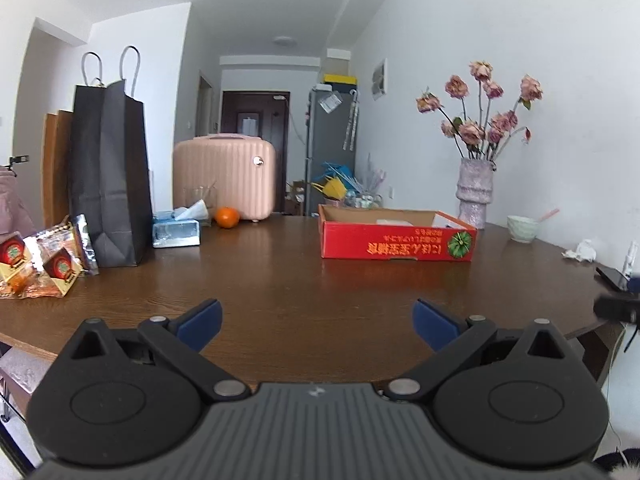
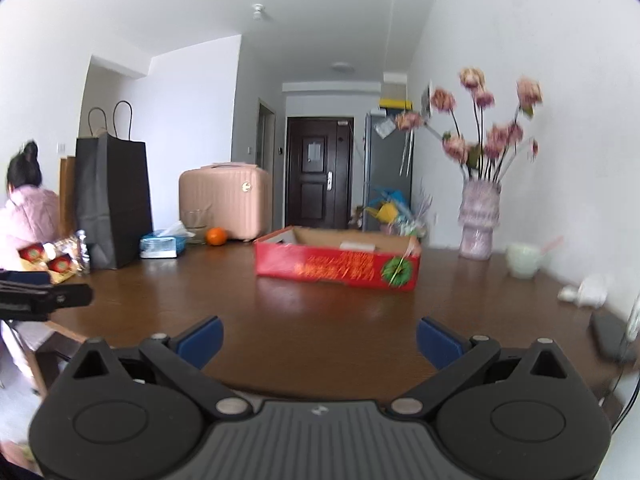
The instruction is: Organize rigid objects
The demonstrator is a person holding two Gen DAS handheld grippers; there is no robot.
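A shallow red cardboard box [image 1: 398,242] [image 2: 338,266] lies open on the brown wooden table [image 1: 260,280] [image 2: 280,308], with something white inside. My left gripper [image 1: 318,322] is open and empty above the table's near edge, well short of the box. My right gripper [image 2: 320,340] is open and empty too, near the front edge. An orange [image 1: 228,217] [image 2: 216,236], a tissue pack [image 1: 176,231] [image 2: 160,245], snack packets [image 1: 48,260] [image 2: 48,262] and a pale green bowl [image 1: 522,228] [image 2: 524,260] stand on the table.
A black paper bag [image 1: 106,176] [image 2: 112,200] stands at the left. A vase of dried roses [image 1: 476,192] [image 2: 480,220] stands at the right wall. A pink suitcase [image 1: 226,174] is behind the table. A dark phone [image 1: 612,276] and crumpled tissue [image 1: 580,250] lie far right. A person in pink [image 2: 24,208] sits left.
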